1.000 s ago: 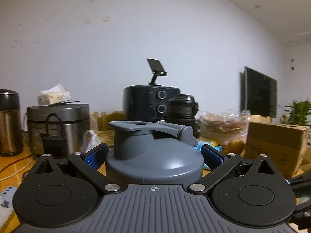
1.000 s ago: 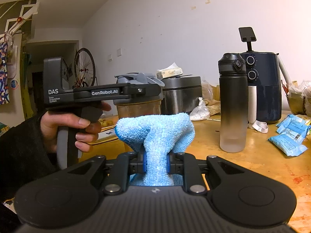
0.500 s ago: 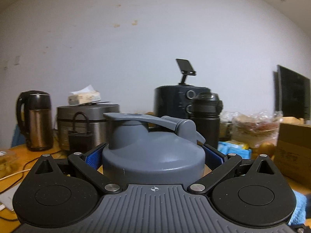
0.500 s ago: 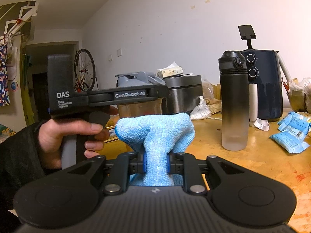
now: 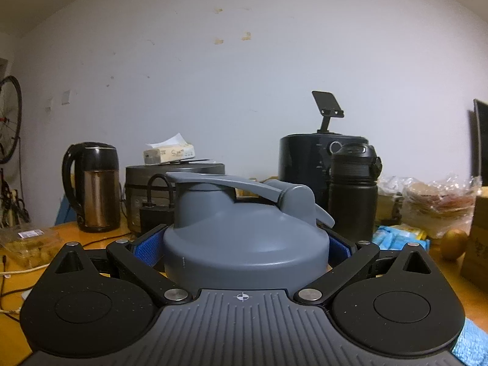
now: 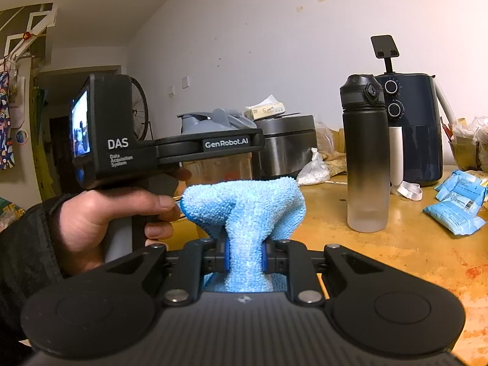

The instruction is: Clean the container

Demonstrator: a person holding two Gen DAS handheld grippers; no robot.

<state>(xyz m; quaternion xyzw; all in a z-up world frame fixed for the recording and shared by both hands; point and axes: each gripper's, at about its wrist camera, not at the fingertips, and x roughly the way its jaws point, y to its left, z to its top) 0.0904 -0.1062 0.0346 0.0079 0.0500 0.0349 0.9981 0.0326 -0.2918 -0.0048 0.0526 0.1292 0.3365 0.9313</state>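
Note:
My left gripper (image 5: 244,244) is shut on a clear shaker container with a grey flip-top lid (image 5: 244,228), its blue pads pressed against both sides of the lid. The right wrist view shows that container (image 6: 218,164) held upright above the table by the left gripper (image 6: 213,146), to the left of the cloth. My right gripper (image 6: 244,259) is shut on a bunched blue microfibre cloth (image 6: 244,207), which sits just in front of and below the container, apart from it. A corner of the cloth shows at the lower right of the left wrist view (image 5: 471,344).
On the wooden table (image 6: 396,244) stand a black-to-frosted water bottle (image 6: 366,158), a dark air fryer (image 6: 418,128), a rice cooker (image 6: 289,146) with a tissue pack on top, a kettle (image 5: 94,186) and blue snack packets (image 6: 457,201). A cardboard box (image 5: 477,244) is at the right.
The left gripper has swung to the left with the container, so the kettle and bicycle wheel came into its view. The right gripper and cloth have stayed nearly still.

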